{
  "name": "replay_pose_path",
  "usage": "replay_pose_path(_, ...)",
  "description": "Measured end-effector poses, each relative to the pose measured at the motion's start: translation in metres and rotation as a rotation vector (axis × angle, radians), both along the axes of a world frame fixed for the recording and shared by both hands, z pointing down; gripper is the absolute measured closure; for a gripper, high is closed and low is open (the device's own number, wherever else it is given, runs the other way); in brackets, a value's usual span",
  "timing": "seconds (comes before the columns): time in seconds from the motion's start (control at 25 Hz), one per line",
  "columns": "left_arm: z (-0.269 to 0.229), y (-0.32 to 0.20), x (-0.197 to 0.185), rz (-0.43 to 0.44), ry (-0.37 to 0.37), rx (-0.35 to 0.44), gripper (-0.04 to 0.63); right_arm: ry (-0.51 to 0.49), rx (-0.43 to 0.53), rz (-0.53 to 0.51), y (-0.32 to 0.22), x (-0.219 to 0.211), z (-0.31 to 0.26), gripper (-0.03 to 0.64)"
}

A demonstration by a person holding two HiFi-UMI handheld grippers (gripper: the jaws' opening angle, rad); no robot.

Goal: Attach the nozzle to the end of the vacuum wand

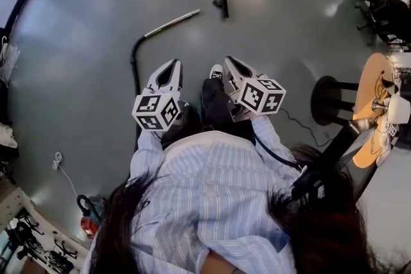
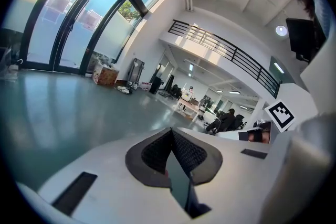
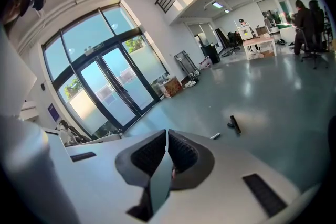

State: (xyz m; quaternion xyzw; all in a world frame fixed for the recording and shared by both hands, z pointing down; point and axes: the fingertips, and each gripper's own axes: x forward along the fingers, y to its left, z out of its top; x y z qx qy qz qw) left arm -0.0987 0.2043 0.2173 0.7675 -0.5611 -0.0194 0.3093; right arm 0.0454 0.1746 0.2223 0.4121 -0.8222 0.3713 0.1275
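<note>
Low at centre frame, the left gripper (image 1: pixel 172 67) and the right gripper (image 1: pixel 231 65) have their jaws together on nothing. Farther up the floor (image 1: pixel 289 29), the vacuum wand (image 1: pixel 170 24) and the nozzle (image 1: pixel 223 4) lie apart. Nothing is attached yet, so grasping and joining are both left to do.

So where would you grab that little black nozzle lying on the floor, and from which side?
Likely its long straight bar, pinched across the narrow width from above, since the nozzle lies flat on the floor. A short stub juts out on the side facing the vacuum wand, so the right claw, now shut and empty, could come from the opposite side.
</note>
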Motion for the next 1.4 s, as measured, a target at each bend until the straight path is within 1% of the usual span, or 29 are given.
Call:
replay_pose_path(0.16, 0.004, -0.045, -0.011, -0.062, -0.019, -0.019, 0.591, -0.012, -0.011, -0.050, -0.055, -0.007, 0.004, 0.600)
replay_pose_path(0.24, 0.001, -0.069, -0.007, -0.087, -0.023, -0.021, 0.591, -0.017, -0.007, -0.071, -0.084, -0.002, -0.001, 0.600)
replay_pose_path(0.36, -0.003, -0.108, 0.010, -0.114, -0.033, -0.015, 0.591, -0.019, 0.002, -0.101, -0.126, 0.017, -0.003, 0.600)
replay_pose_path(0.44, 0.001, -0.132, 0.023, -0.126, -0.047, -0.024, 0.591, -0.017, -0.005, -0.105, -0.153, 0.034, 0.004, 0.600)
replay_pose_path(0.64, 0.010, -0.181, 0.051, -0.123, -0.068, -0.049, 0.591, -0.024, -0.025, -0.105, -0.200, 0.069, 0.020, 0.600)
replay_pose_path(0.72, 0.015, -0.196, 0.062, -0.116, -0.068, -0.065, 0.591, -0.019, -0.037, -0.093, -0.216, 0.083, 0.029, 0.600)
replay_pose_path(0.84, 0.022, -0.210, 0.078, -0.092, -0.050, -0.102, 0.591, -0.016, -0.077, -0.061, -0.227, 0.103, 0.042, 0.599)
replay_pose_path(1.0, 0.029, -0.235, 0.083, -0.048, -0.046, -0.131, 0.589, -0.018, -0.119, -0.040, -0.242, 0.114, 0.056, 0.598)
replay_pose_path(1.08, 0.037, -0.247, 0.080, -0.011, -0.070, -0.145, 0.589, -0.019, -0.138, -0.037, -0.249, 0.115, 0.064, 0.598)
replay_pose_path(1.2, 0.057, -0.270, 0.066, 0.033, -0.125, -0.176, 0.589, -0.024, -0.157, -0.031, -0.262, 0.108, 0.075, 0.598)
replay_pose_path(1.32, 0.082, -0.303, 0.047, 0.047, -0.186, -0.212, 0.589, -0.046, -0.166, -0.012, -0.285, 0.099, 0.084, 0.598)
replay_pose_path(1.4, 0.098, -0.328, 0.037, 0.058, -0.210, -0.227, 0.589, -0.063, -0.178, 0.010, -0.302, 0.093, 0.091, 0.598)
